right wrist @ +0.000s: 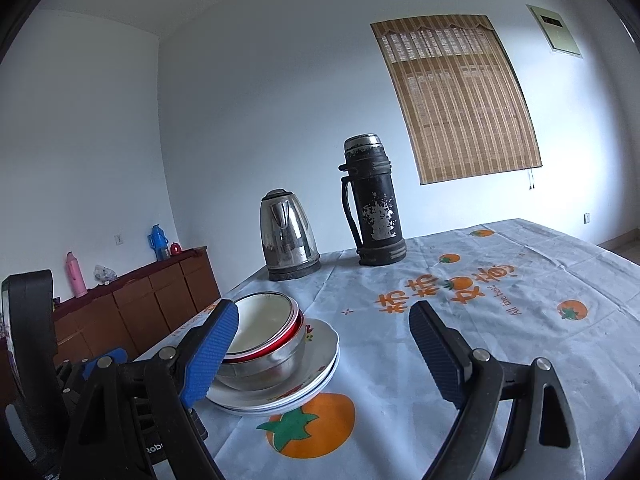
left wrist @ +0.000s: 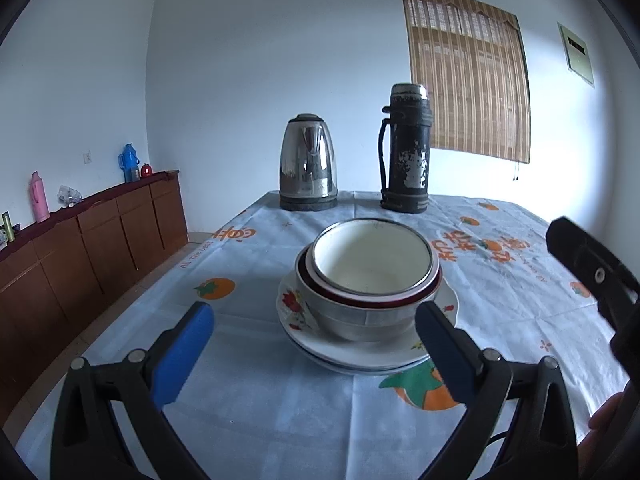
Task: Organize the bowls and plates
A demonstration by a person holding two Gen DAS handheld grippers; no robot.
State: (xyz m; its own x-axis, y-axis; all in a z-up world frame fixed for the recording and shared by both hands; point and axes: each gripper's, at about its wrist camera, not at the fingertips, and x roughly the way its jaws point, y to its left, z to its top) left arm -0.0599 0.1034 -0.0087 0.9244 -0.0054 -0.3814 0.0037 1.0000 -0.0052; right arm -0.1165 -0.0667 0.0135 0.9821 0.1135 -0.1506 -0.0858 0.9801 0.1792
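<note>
A stack of white plates (left wrist: 448, 300) with a flower print lies in the middle of the table. On it sit nested bowls (left wrist: 372, 264): a cream one inside a red-rimmed one inside a metal one. My left gripper (left wrist: 316, 320) is open just short of the stack, its blue fingers to either side of it and touching nothing. In the right wrist view the plates (right wrist: 320, 344) and bowls (right wrist: 268, 320) appear at the left, behind the left finger. My right gripper (right wrist: 324, 320) is open with nothing between its fingers, and shows as a black shape (left wrist: 592, 276) at the left view's right edge.
A steel kettle (left wrist: 308, 164) and a worn black thermos (left wrist: 406, 148) stand at the table's far end. The tablecloth (left wrist: 280, 420) is pale with orange fruit prints. A brown sideboard (left wrist: 92, 248) with flasks runs along the left wall. A bamboo blind (left wrist: 468, 72) hangs on the back wall.
</note>
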